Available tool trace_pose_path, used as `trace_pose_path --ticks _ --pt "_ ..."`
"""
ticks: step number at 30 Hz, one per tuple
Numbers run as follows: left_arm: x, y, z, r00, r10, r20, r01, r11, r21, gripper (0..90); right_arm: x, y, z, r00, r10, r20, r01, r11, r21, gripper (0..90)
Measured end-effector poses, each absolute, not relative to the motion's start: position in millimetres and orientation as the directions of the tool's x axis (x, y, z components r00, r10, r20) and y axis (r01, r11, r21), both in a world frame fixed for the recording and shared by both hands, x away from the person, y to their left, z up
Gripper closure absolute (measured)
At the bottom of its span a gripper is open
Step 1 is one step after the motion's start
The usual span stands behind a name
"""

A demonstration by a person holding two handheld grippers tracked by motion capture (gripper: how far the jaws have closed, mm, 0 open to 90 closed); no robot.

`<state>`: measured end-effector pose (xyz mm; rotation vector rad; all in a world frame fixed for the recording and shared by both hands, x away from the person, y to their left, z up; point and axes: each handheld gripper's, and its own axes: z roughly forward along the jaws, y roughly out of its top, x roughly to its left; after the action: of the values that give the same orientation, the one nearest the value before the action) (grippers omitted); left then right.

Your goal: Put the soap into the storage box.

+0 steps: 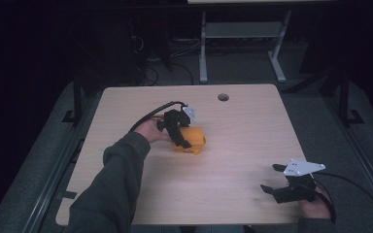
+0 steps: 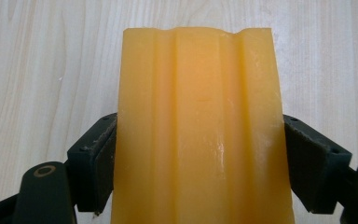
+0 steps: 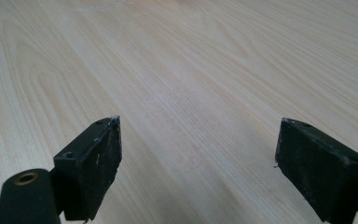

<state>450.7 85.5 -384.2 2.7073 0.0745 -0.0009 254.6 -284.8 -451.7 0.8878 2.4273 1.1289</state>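
1. At the left of the table (image 1: 126,104), the left gripper (image 1: 184,138) reaches in over the orange block (image 1: 194,141), which lies near the middle of the tabletop, a little toward the left.

2. In the left gripper view, the block (image 2: 200,130) sits between the two black jaws, one pad pressed to each long side. The gripper (image 2: 200,158) is clamped on the block, and the wood of the table (image 2: 42,70) shows all round it, so the block looks to be resting on the surface or barely above it; I cannot tell which.

3. The block has shallow grooves running along its top face and a waxy, slightly translucent look. It fills the gap between the jaws from side to side.

4. My reading is that the step in hand is the grasp itself: the hold is made, the lift or shift is not yet done.

5. The next move calls for a steady, level lift with the squeeze kept even, since smooth flat sides like these could slip or twist between the pads.

6. At the near right corner, the right gripper (image 1: 278,178) hovers low, well apart from the block. In its own view the jaws stand wide apart over bare table (image 3: 191,70), holding nothing (image 3: 198,154).
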Motion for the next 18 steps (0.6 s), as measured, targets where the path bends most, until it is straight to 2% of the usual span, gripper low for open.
trace_pose_path --ticks 18 --pt "449.7 83.1 -387.0 0.998 0.058 -0.004 0.055 -0.915 0.4 20.3 253.8 -284.2 -451.2 -0.754 0.657 -0.021 0.404 0.489 0.773 13.9"
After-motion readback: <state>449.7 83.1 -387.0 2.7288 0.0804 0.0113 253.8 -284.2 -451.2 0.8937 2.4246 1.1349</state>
